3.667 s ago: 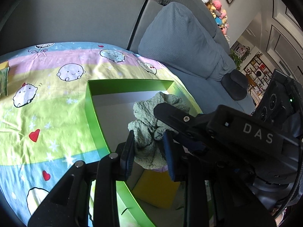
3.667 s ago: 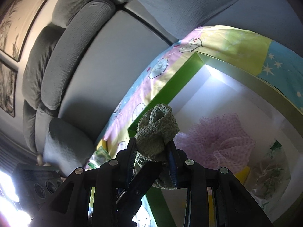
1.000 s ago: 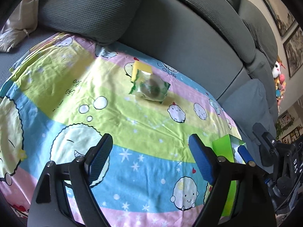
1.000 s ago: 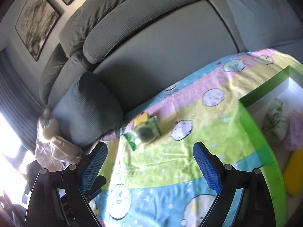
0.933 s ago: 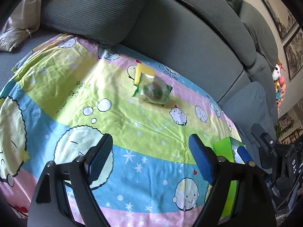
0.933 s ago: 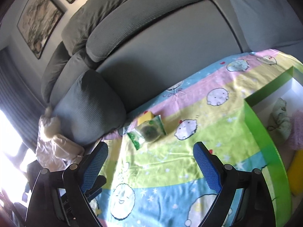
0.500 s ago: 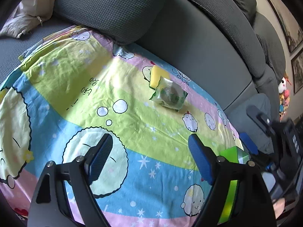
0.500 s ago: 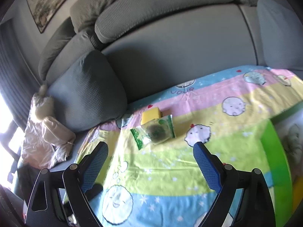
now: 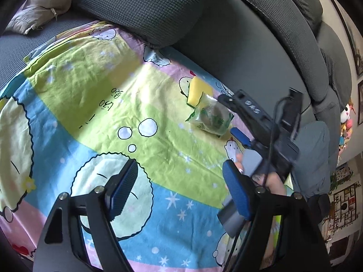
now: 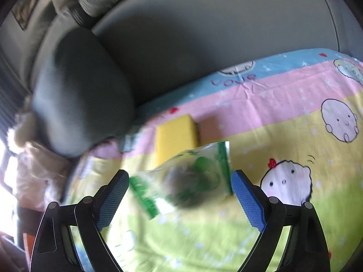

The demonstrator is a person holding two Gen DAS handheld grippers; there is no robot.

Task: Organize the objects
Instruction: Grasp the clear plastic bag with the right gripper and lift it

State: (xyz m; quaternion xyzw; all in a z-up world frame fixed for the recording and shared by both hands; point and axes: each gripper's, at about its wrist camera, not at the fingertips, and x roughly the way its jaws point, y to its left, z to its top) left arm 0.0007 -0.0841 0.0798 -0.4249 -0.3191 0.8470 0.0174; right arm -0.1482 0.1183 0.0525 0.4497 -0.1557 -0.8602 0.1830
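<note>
We see both claws angled down toward the sofa seat, which is covered by a pastel striped cartoon-print sheet (image 9: 95,104).

Right claw (image 10: 180,195): pitched down and forward, jaws wide. The clear plastic packet with green print and a dark round pad inside (image 10: 188,181) sits between its blue-padded fingertips (image 10: 247,201), lower centre of the right wrist view. That frame is motion-blurred, so we cannot tell whether either pad touches the packet; no squeeze visible. In the left wrist view the same right claw (image 9: 226,117) comes in from the right edge, upper finger over the packet (image 9: 209,116), lower blue pad just beside it. A hand (image 9: 270,181) grips its handle at right centre.

Left claw (image 9: 179,190): lower centre of its own view, pointing down at the sheet, well short of the packet. Jaws fairly wide but have just been closing a little; nothing between them, only sheet behind.

A yellow rectangular sponge block (image 10: 175,136) lies on the sheet just behind the packet, touching or slightly overlapped by it. A dark grey textured sofa cushion (image 9: 145,6) sits at upper centre in the left view, on the sheet's far edge.
</note>
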